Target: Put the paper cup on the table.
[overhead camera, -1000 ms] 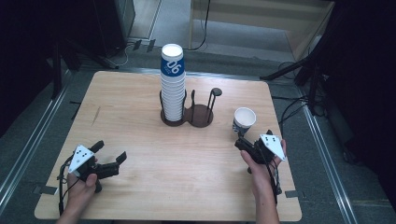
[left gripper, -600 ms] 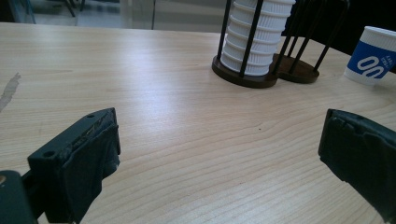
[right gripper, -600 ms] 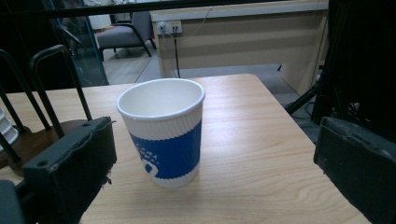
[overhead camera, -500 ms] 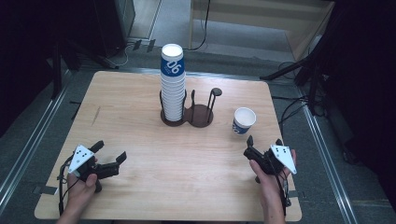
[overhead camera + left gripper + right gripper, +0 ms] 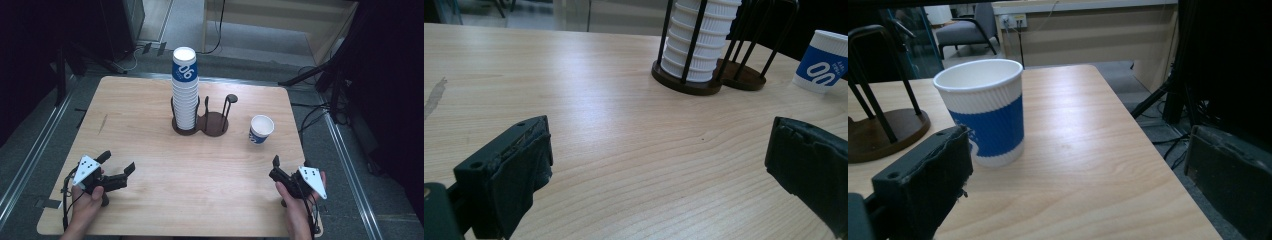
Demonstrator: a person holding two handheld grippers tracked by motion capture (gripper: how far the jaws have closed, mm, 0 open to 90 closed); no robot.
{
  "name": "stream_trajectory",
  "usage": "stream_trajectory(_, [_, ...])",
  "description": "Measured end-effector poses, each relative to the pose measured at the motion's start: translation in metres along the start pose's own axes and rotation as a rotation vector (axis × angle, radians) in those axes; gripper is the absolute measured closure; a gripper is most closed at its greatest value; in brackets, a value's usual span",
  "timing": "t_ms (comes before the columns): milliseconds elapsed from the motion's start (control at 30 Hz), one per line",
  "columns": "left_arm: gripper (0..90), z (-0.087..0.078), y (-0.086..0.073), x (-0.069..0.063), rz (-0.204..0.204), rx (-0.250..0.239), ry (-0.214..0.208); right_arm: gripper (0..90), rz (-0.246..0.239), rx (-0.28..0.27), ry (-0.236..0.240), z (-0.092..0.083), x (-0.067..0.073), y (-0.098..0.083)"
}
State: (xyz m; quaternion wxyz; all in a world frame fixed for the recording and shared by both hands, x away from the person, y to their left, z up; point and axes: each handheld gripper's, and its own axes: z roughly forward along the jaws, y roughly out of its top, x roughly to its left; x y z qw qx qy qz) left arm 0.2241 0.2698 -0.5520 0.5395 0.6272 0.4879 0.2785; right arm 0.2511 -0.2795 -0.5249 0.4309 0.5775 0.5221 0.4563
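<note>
While both tools sit low near the counter's near edge, I see my left tool (image 5: 119,168) with its jaws spread wide and empty, and my right tool (image 5: 278,169) likewise parted with nothing between them. Just ahead of the right tool, a single blue-and-white paper cup (image 5: 261,129) stands upright on the wooden counter (image 5: 150,130), apart from the jaws. Farther in, a tall cup stack (image 5: 185,90) stands in a dark two-ring holder (image 5: 216,122), whose other ring is empty.
</note>
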Motion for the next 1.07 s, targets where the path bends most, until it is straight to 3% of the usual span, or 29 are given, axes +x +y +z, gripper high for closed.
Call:
stream_trajectory(800, [0.0,0.0,0.0,0.0,-0.002,0.005,0.001,0.0,0.012,0.019,-0.042,-0.038,-0.032,-0.024])
stream_trajectory(1067, [0.0,0.0,0.0,0.0,-0.01,0.005,0.012,0.0,0.076,-0.017,-0.046,-0.046,-0.038,-0.027])
